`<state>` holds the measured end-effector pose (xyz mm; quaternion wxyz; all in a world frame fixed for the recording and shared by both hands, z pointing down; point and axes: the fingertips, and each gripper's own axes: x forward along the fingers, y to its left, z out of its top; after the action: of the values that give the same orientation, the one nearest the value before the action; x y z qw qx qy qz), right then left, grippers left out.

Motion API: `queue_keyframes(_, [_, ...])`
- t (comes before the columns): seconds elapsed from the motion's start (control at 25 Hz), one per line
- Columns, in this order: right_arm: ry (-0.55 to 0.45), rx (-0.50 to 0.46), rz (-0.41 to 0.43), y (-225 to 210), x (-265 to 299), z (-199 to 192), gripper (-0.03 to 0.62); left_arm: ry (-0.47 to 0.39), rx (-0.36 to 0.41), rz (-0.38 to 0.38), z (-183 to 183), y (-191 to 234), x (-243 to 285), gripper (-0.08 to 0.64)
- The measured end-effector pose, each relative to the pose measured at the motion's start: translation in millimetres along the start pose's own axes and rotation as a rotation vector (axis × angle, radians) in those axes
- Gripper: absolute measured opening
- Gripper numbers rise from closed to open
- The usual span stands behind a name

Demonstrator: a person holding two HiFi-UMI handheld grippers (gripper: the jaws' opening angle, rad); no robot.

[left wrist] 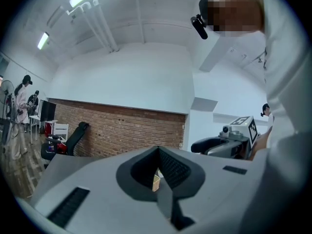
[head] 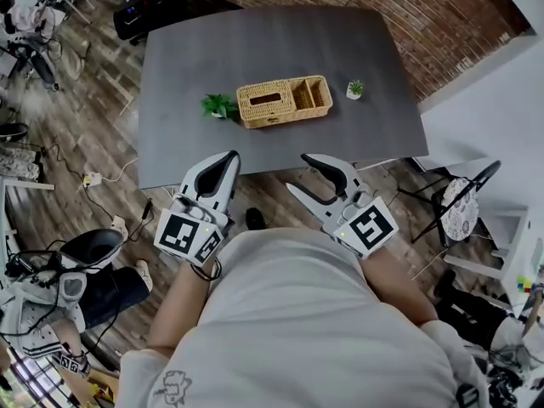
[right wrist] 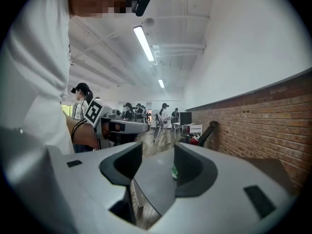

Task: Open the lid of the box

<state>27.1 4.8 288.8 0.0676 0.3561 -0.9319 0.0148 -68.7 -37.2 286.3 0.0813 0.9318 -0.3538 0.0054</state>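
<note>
Grey table point(head: 255, 49), wicker box point(head: 284, 101) mid-table, lid point(head: 265, 100) down.
Left tongs point(head: 229, 156) clenched empty, right tongs point(head: 297, 172) released; best meet the lid's edge squarely.

A white short-sleeved T-shirt point(head: 297, 313) covers the person, with a small line-drawn print point(head: 174, 388) near the left sleeve. A dark band point(head: 204, 270) circles the left wrist. The left gripper point(head: 228, 156) and right gripper point(head: 299, 172) have smooth light-grey shells tapering to rounded tips, lined inside with black ribbed pads point(left wrist: 173, 167). Each carries a white cube point(head: 189, 236) printed with black square markers, and each jaw shell bears a dark rectangular slot point(right wrist: 258, 201). A black camera point(left wrist: 197, 26) sits at the head.
</note>
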Motion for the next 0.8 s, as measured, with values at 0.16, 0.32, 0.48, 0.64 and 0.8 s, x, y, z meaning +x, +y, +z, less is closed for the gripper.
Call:
queue_keyframes(0.16, [0.000,-0.005,0.005,10,36,7,0.210,-0.007,0.011,-0.018,6,30,-11,0.012])
queue_keyframes(0.32, [0.000,-0.015,0.005,21,63,12,0.210,-0.002,-0.002,-0.036,5,51,-20,0.012])
queue_keyframes(0.48, [0.010,0.010,0.015,29,78,6,0.210,-0.001,-0.014,-0.047,2,61,-26,0.012])
queue_keyframes(0.64, [0.024,0.037,0.032,30,89,2,0.210,0.014,-0.025,-0.052,-2,70,-23,0.012])
queue_keyframes(0.8, [0.032,0.039,0.023,22,93,-7,0.210,0.033,-0.032,-0.047,-8,74,-19,0.012])
